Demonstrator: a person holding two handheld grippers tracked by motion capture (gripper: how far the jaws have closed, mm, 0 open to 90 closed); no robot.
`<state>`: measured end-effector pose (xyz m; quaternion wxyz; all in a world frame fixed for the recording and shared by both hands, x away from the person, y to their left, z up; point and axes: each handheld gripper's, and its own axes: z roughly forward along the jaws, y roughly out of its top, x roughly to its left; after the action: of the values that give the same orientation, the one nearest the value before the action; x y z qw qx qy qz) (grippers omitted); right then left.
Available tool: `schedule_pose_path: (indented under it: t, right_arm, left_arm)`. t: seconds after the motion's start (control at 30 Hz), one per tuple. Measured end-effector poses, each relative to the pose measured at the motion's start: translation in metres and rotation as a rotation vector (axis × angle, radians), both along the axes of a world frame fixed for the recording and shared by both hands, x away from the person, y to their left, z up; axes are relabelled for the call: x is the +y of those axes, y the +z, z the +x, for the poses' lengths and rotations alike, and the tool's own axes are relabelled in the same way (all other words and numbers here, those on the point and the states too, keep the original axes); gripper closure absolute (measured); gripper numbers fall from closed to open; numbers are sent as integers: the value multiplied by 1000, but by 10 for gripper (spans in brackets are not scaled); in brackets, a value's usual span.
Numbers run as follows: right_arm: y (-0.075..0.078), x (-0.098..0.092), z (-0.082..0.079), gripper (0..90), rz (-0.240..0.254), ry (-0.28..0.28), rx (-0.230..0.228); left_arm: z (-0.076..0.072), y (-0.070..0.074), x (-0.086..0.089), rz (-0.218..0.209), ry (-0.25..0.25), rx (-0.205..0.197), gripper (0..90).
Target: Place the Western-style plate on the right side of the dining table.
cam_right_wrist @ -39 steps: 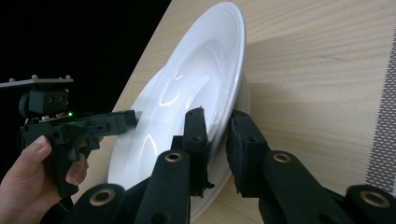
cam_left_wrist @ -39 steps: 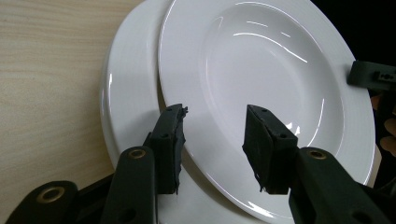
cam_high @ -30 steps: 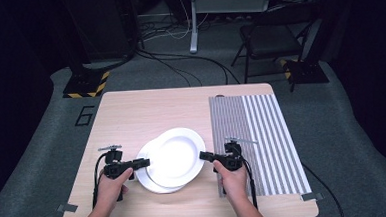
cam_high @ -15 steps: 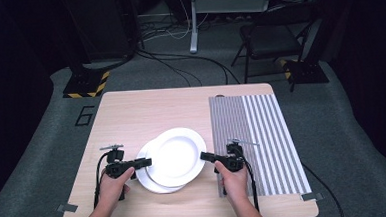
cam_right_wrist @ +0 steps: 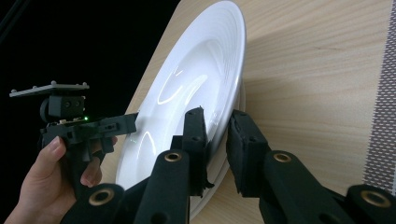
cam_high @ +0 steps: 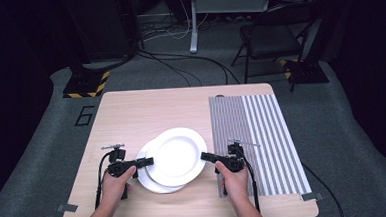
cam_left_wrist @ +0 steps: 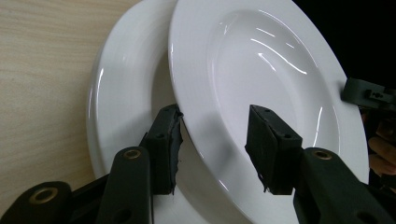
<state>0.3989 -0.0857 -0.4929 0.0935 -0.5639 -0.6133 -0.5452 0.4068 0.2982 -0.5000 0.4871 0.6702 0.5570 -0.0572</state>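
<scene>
Two stacked plates held at opposite rims, near the front of the worktop.

The upper plate point(cam_high: 176, 155) lies offset on the lower plate point(cam_high: 147, 178), both left of the striped mat point(cam_high: 262, 135) and nearer the front edge of the worktop point(cam_high: 131, 111) than the back. The right gripper point(cam_high: 207, 157) pinches the upper plate's rim on the side toward the mat, jaws pressed onto it. The left gripper point(cam_high: 147, 161) straddles the opposite rim with jaws spread, one pad point(cam_left_wrist: 169, 140) at the plate's edge, the other off the surface; these jaws have just been opening. Writing: a "6" point(cam_high: 83, 115) on the floor, left of the worktop. Behind the plates the wood lies bare to the back edge.
</scene>
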Motion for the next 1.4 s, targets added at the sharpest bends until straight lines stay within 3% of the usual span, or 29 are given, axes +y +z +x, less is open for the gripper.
schedule_pose_path:
  t: [0.27,0.43,0.8,1.13,1.4]
  right_arm:
    - [-2,-1,0,775,11,1,-4]
    - [-2,-1,0,774,10,0,-4]
    - [3,1,-6,727,-49,15,9]
    - [5,5,-13,709,-52,38,53]
    - [7,6,-16,717,-88,16,41]
  left_arm:
    - [2,-3,0,6,-6,4,619]
    - [1,-4,1,-24,7,12,637]
    - [-2,-1,3,-37,-4,15,656]
    - [-6,3,3,-33,-9,0,655]
    - [-10,8,1,-28,-10,-8,654]
